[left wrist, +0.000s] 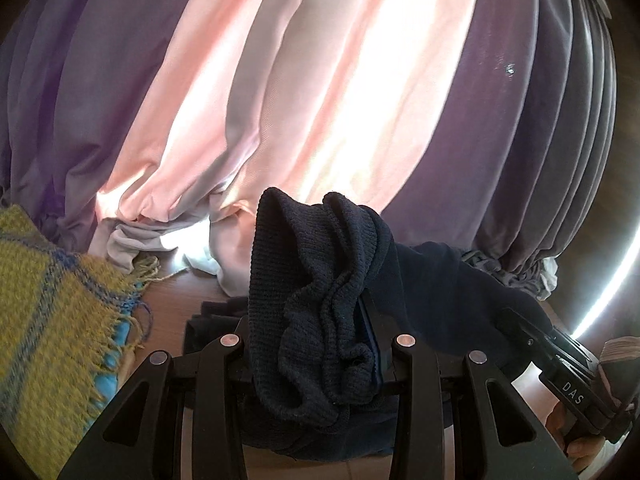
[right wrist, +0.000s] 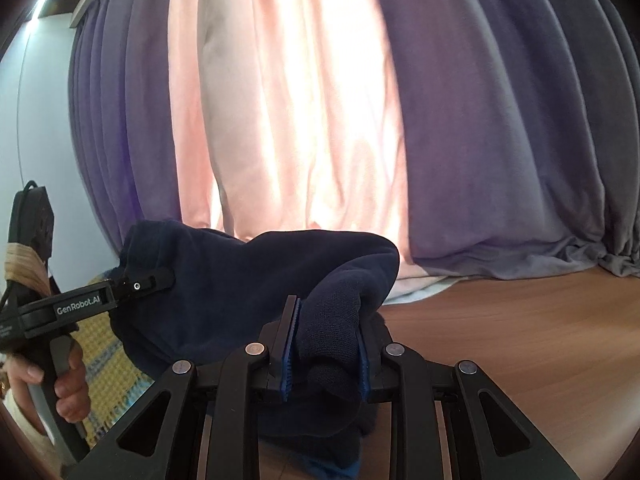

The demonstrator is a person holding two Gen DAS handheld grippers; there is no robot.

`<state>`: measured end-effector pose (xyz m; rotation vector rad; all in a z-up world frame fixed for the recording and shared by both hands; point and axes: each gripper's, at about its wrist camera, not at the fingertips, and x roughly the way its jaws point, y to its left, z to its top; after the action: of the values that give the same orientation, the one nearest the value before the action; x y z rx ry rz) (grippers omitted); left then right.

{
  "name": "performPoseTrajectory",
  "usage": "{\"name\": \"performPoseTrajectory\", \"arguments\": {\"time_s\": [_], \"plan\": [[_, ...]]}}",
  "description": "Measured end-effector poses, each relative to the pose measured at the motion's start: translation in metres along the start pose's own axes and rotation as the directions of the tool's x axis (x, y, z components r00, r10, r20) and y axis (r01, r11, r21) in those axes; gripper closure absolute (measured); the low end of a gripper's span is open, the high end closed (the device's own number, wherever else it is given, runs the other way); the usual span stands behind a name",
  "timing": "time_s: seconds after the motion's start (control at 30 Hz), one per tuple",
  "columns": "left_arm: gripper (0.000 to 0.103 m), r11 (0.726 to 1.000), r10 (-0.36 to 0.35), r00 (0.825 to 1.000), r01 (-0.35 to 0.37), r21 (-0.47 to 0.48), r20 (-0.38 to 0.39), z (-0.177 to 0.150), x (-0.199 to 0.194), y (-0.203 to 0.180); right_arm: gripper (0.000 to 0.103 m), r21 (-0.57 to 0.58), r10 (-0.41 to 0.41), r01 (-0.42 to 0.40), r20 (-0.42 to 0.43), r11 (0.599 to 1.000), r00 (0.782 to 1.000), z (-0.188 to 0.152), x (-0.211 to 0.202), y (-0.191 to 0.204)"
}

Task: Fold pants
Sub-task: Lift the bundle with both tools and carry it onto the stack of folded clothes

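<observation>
Dark navy pants [left wrist: 320, 300] are held up above a wooden table [right wrist: 520, 340]. My left gripper [left wrist: 316, 344] is shut on a bunched ribbed band of the pants, which hides the fingertips. My right gripper [right wrist: 326, 352] is shut on another ribbed edge of the pants [right wrist: 260, 280], between its blue pads [right wrist: 290, 352]. The cloth spans between the two grippers. In the right wrist view the left gripper [right wrist: 156, 280] shows at the left, clamped on the cloth. In the left wrist view the right gripper body [left wrist: 560, 360] shows at the right.
Pink and purple curtains [right wrist: 320, 100] hang behind the table. A yellow and blue fringed woven cloth [left wrist: 52, 312] lies on the table at the left. More dark cloth [left wrist: 212, 320] lies on the table below the held pants.
</observation>
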<state>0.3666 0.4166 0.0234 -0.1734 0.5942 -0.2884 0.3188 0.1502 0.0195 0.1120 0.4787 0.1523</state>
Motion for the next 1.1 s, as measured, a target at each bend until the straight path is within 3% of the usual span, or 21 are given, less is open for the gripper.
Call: {"name": "performPoseTrajectory", "arguments": {"time_s": [0.33,0.47,0.6,0.7,1.1], "plan": [[0.066,1.000,-0.024,0.997,0.023,-0.012,-0.068,-0.008,0.047,0.038,0.078,-0.012,-0.019,0.019,-0.078,1.000,0.997,-0.014,0.052,0.005],[0.063,1.000,-0.001,0.995,0.001,0.004,-0.099,-0.018,0.054,0.046,0.078,-0.010,-0.043,0.042,-0.123,0.999,0.992,-0.023,0.060,0.002],[0.055,0.999,0.037,0.992,-0.033,0.033,-0.123,-0.024,0.056,0.050,0.075,0.000,-0.073,0.074,-0.166,0.997,0.983,-0.030,0.066,0.001],[0.047,0.994,0.088,0.988,-0.079,0.071,-0.127,-0.026,0.054,0.050,0.066,-0.002,-0.105,0.106,-0.200,0.994,0.974,-0.037,0.069,0.000],[0.027,0.987,0.127,0.978,-0.107,0.121,-0.168,-0.034,0.059,0.060,0.049,-0.066,-0.204,0.193,-0.251,0.979,0.946,-0.054,0.077,-0.002]]}}
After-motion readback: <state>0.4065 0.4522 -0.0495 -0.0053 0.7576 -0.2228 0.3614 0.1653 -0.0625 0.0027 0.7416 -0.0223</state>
